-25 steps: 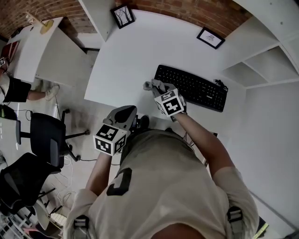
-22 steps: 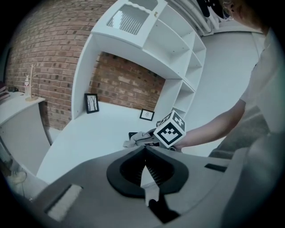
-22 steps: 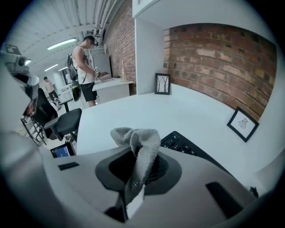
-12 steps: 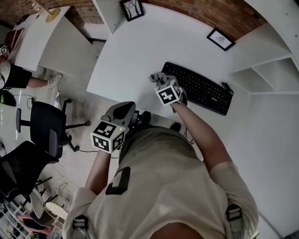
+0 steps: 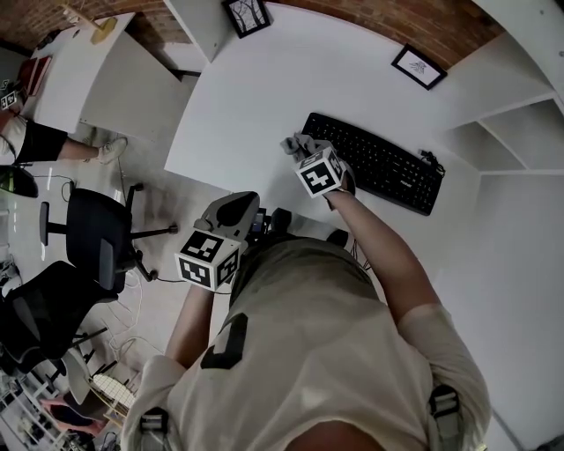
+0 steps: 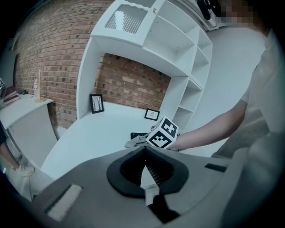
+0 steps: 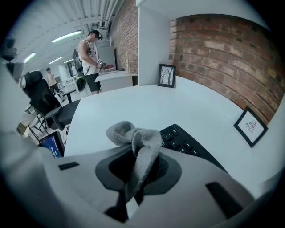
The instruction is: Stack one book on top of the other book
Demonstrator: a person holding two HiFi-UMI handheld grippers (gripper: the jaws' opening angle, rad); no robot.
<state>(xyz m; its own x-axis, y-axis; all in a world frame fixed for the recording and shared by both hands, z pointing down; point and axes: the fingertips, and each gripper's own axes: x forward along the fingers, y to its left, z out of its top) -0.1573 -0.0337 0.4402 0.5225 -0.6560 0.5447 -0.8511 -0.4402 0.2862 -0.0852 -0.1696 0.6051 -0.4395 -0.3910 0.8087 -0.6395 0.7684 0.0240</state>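
Observation:
No book shows in any view. My right gripper (image 5: 297, 146) hangs over the white desk (image 5: 256, 97), just left of the black keyboard (image 5: 374, 163), and is shut on a grey cloth (image 7: 136, 136). The cloth bunches out from between the jaws and droops over them. My left gripper (image 5: 231, 211) is held off the desk's front edge, close to the person's torso. In the left gripper view its jaws (image 6: 144, 153) meet with nothing between them. The right gripper's marker cube (image 6: 162, 133) shows ahead of them.
Two small framed pictures (image 5: 246, 15) (image 5: 419, 67) stand at the back of the desk against the brick wall. White shelves (image 5: 515, 132) rise at the right. Office chairs (image 5: 97, 238) stand on the floor at the left. Another person (image 7: 89, 53) stands at a far desk.
The head camera has shifted a little. Both grippers keep about the same places at the desk, and the right one still grips the cloth.

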